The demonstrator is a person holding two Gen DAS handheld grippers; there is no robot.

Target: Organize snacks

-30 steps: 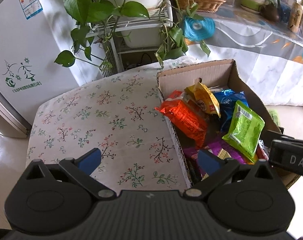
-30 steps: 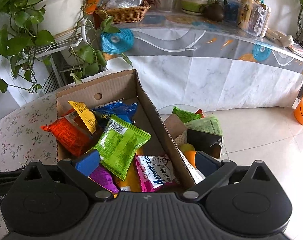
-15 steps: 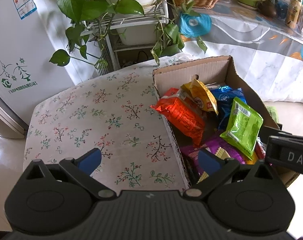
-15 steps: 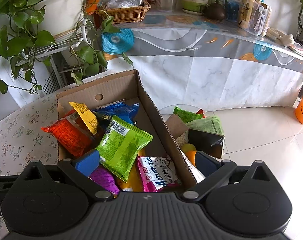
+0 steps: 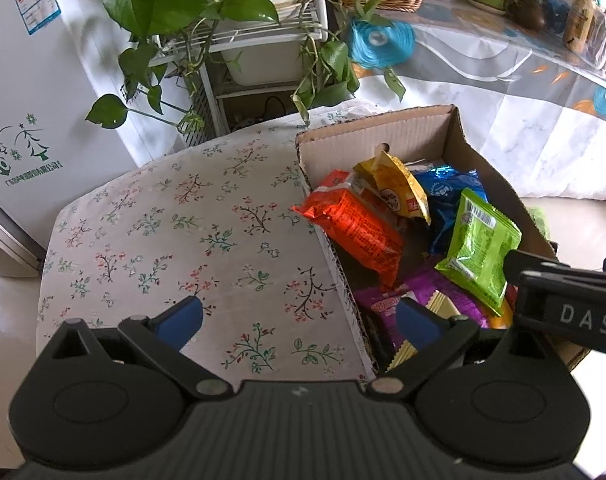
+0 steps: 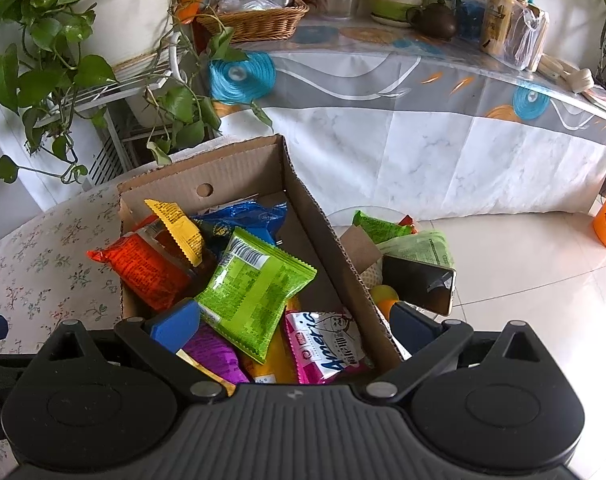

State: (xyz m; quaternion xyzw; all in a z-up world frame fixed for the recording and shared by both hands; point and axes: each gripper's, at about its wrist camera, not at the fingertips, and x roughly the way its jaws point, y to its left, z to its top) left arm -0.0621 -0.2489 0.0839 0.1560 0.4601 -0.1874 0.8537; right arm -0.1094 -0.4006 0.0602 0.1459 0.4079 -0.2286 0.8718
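1. The left gripper (image 5: 299, 322) hung wide open and empty above the floral-printed cloth surface (image 5: 191, 216), its right finger over the open brown cardboard box (image 5: 375, 148).
2. The right gripper (image 6: 291, 322) was also spread wide, holding nothing, over that box (image 6: 323, 232).
3. Directly ahead of its left finger lay the lime-green foil snack packet (image 6: 255, 284), atop an orange packet (image 6: 143, 268), a blue one (image 6: 243, 216) and a purple one (image 6: 215, 356).
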